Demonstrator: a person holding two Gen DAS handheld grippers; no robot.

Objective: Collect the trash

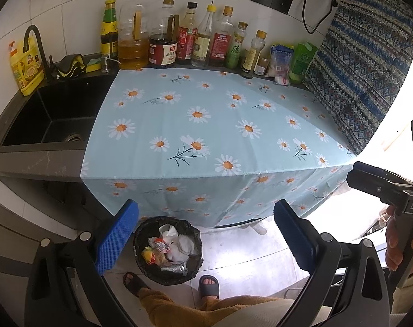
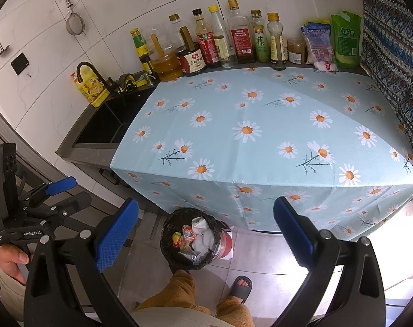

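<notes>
A small bin with a black liner (image 1: pixel 197 242) stands on the floor below the counter's front edge. It holds crumpled white paper, foil and coloured wrappers (image 1: pixel 173 245). In the left wrist view my left gripper (image 1: pixel 205 234) hangs open above the bin with nothing between its blue pads. My right gripper (image 1: pixel 355 173) shows at the right edge, held by a hand. The right wrist view shows the same bin (image 2: pixel 168 226) and its trash (image 2: pixel 199 234) below my open, empty right gripper (image 2: pixel 205 234). My left gripper (image 2: pixel 73 188) sits at the left with its fingers apart.
A daisy-print blue cloth (image 1: pixel 206 125) covers the counter and hangs over its front. Bottles and packets (image 1: pixel 179 41) line the back wall. A black sink (image 1: pixel 56 114) lies to the left and a patterned cloth (image 1: pixel 364 68) to the right. The person's sandalled feet (image 1: pixel 209 286) stand by the bin.
</notes>
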